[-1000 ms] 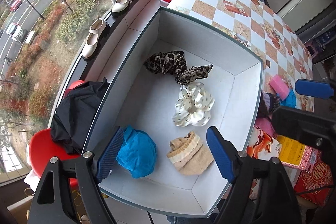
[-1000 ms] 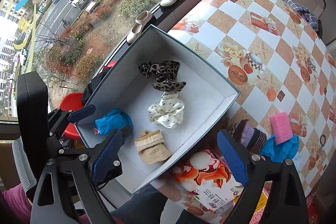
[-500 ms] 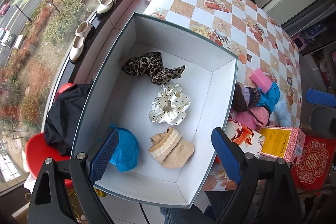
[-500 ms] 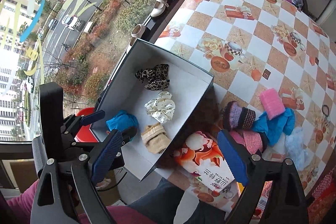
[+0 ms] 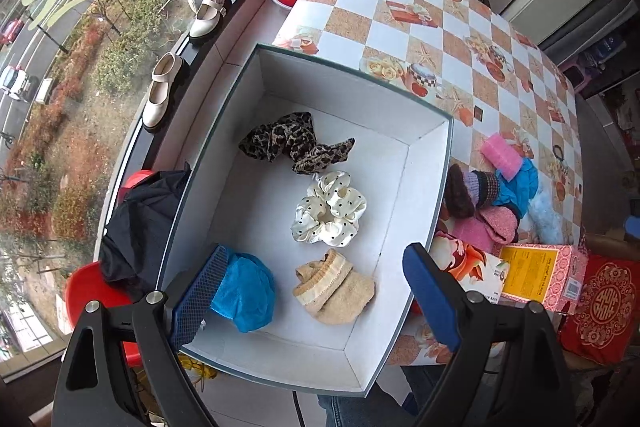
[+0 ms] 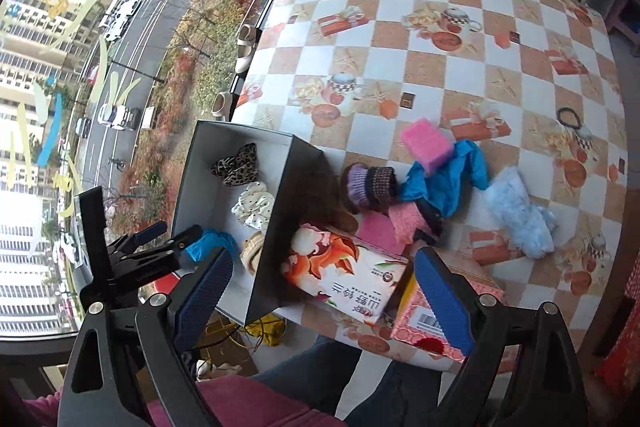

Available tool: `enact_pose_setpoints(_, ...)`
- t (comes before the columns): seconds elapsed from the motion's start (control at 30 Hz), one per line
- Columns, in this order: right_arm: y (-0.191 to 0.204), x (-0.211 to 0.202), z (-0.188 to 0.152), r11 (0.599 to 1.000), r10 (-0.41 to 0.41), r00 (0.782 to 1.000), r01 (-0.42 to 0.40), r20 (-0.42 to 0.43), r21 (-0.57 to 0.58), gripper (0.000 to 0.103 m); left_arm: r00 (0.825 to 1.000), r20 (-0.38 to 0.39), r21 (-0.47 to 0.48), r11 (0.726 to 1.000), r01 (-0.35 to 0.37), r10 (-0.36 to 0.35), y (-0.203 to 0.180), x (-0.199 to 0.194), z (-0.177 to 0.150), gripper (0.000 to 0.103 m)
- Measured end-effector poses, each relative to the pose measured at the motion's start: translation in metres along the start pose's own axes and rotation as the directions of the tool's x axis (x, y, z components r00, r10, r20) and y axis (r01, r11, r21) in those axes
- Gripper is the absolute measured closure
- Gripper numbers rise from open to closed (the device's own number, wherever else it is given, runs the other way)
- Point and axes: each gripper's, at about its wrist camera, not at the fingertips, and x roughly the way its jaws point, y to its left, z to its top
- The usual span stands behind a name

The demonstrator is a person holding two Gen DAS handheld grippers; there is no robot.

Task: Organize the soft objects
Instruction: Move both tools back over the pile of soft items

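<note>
Sorting is partway done: four soft things lie in the box (image 5: 424,187), more wait in the pile (image 6: 424,187) beside it. Both your left gripper (image 5: 316,291) and right gripper (image 6: 324,291) are spread wide and empty. Lower the right one over one piece, then pinch its middle.

Left gripper (image 5: 316,291) and right gripper (image 6: 324,291) both spread wide, fingers empty
</note>
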Motion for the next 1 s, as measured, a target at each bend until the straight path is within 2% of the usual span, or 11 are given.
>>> enact_pose_setpoints(0.07, -0.017, -0.007, -0.001, 0.999, -0.007, 1.0, 0.007, 0.014, 0.04, 0.01, 1.0, 0.021, -0.024, 1.0, 0.01, -0.009, 0.011, -0.008, 0.006, 0.011)
enact_pose_setpoints(0.2, -0.054, -0.019, -0.005, 0.993, -0.014, 0.999, 0.01, 0.037, 0.116, 0.01, 0.999, 0.045, -0.052, 0.998, -0.019, 0.022, 0.026, -0.02, 0.017, 0.011)
enact_pose_setpoints(0.33, -0.094, -0.023, -0.009, 0.98, -0.036, 0.999, 0.028, 0.035, 0.199, 0.01, 0.999, 0.038, -0.047, 0.999, -0.011, 0.013, 0.016, -0.024, 0.025, 0.011)
enact_pose_setpoints(0.47, -0.135, -0.014, -0.015, 0.96, -0.059, 0.998, 0.054, 0.01, 0.273, 0.01, 1.0, 0.016, 0.073, 0.997, 0.023, -0.025, -0.035, -0.018, 0.029, 0.011)
enact_pose_setpoints(0.57, -0.161, 0.002, -0.018, 0.949, -0.078, 0.996, 0.084, -0.032, 0.303, 0.01, 0.999, -0.011, 0.187, 0.981, 0.054, -0.053, -0.089, -0.008, 0.035, 0.011)
enact_pose_setpoints(0.63, -0.177, 0.015, -0.021, 0.943, -0.085, 0.994, 0.102, -0.068, 0.318, 0.01, 0.997, -0.038, 0.261, 0.963, 0.069, -0.061, -0.126, 0.003, 0.041, 0.011)
enact_pose_setpoints(0.73, -0.197, 0.037, -0.023, 0.934, -0.079, 0.99, 0.115, -0.117, 0.339, 0.01, 0.997, -0.062, 0.352, 0.934, 0.056, -0.037, -0.176, 0.026, 0.051, 0.011)
enact_pose_setpoints(0.9, -0.219, 0.074, -0.024, 0.932, -0.097, 0.979, 0.153, -0.179, 0.33, 0.01, 0.993, -0.114, 0.434, 0.897, 0.087, -0.041, -0.241, 0.072, 0.074, 0.011)
enact_pose_setpoints(1.0, -0.229, 0.09, -0.027, 0.931, -0.084, 0.976, 0.15, -0.203, 0.334, 0.01, 0.986, -0.164, 0.532, 0.838, 0.124, -0.041, -0.276, 0.107, 0.079, 0.011)
